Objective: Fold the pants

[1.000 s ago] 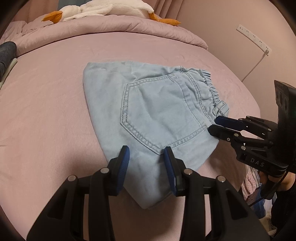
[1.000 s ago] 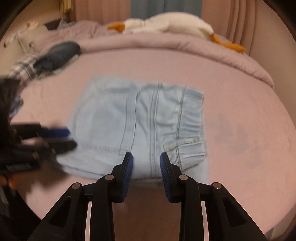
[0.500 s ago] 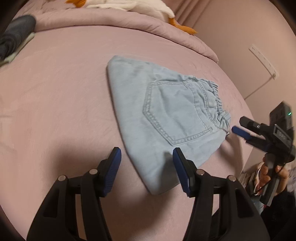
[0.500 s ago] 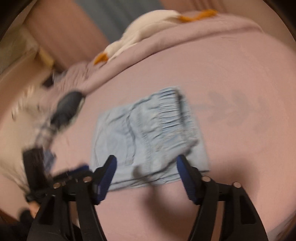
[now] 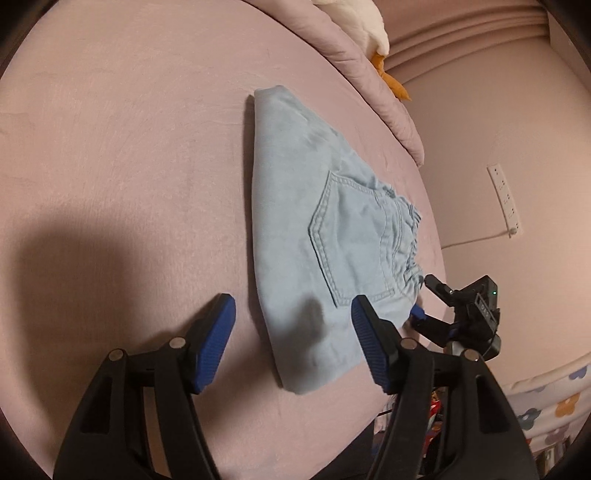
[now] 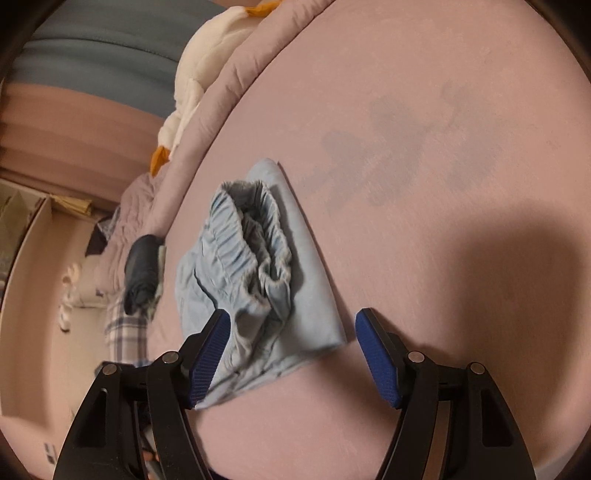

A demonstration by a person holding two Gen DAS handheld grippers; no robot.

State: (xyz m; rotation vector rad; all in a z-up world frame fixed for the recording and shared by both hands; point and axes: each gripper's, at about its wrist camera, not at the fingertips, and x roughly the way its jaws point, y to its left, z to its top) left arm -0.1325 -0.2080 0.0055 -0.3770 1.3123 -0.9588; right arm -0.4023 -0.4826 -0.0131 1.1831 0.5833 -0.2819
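Note:
Light blue denim pants [image 5: 325, 236] lie folded into a compact stack on the pink bed, back pocket up, elastic waistband at the right. My left gripper [image 5: 293, 321] is open and empty, above the stack's near edge. The right gripper [image 5: 421, 299] shows in the left wrist view at the waistband corner. In the right wrist view the pants [image 6: 251, 288] show their gathered waistband end. My right gripper [image 6: 293, 350] is open wide and empty, its jaws on either side of the near corner of the stack.
The pink bed [image 5: 110, 147] drops off at the near edge. A rolled duvet [image 5: 369, 66] and a white plush goose [image 5: 365, 22] lie at the back. Dark and plaid clothes [image 6: 138, 273] sit at the bed's far side. A wall socket strip [image 5: 504, 199] is at right.
Both grippers opened wider and pulled back from the pants, tilting sideways. The pants lie still, let go on the bed.

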